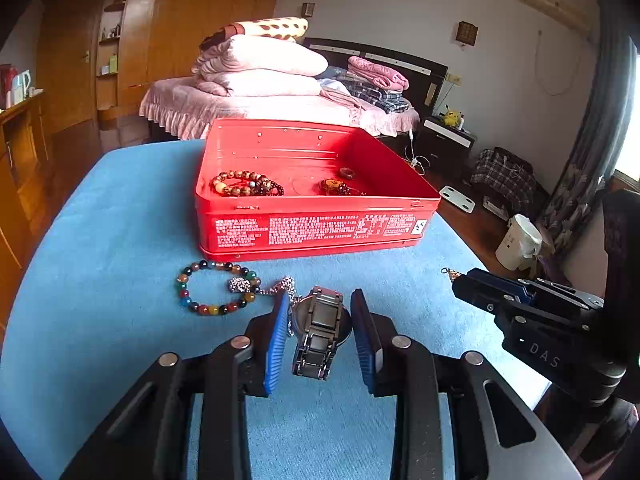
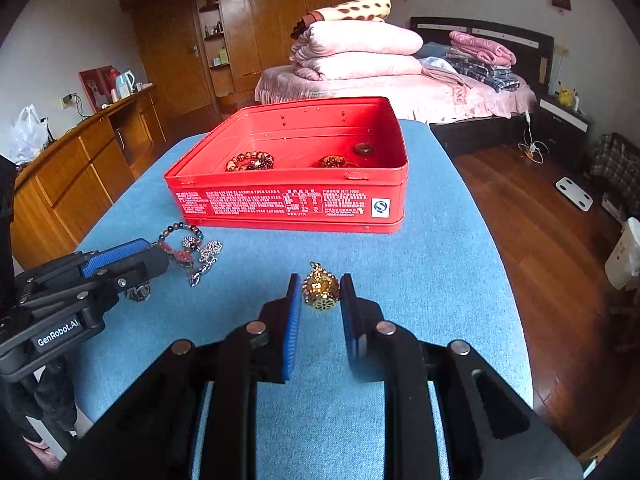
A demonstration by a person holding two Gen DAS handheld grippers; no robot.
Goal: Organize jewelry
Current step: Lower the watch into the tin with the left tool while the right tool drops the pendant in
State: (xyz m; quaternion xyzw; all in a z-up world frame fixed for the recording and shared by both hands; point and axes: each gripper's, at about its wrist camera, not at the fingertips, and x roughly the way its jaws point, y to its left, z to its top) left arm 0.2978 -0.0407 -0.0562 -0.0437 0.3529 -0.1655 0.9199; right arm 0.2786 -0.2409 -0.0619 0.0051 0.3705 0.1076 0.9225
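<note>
The left tongs (image 1: 320, 320) are pinching a dark metal watch (image 1: 318, 330) by the sides of its case, so the linked band is hanging free below and the piece is riding clear of the blue surface (image 1: 120, 240). The right tongs (image 2: 320, 292) are pinching a small gold filigree pendant (image 2: 320, 288) between their pads, its loop poking up above the tips; a light side grip like this is probably keeping the round charm from slipping. Straight ahead of both tongs the open red tin (image 2: 288, 204) is sitting with beaded bracelets (image 1: 246, 184) and a few smaller pieces already inside, so it is likely serving as the collecting place, and both held items seem to be heading there. Just ahead and to the left of the left tongs, a multicoloured bead bracelet (image 1: 216, 290) and a sparkly silver chain (image 1: 260, 286) are lying on the surface, waiting. The small pieces in the tin are too blurry to identify, the chain is partly hiding behind the left pad, and the watch face is turning away from view.
</note>
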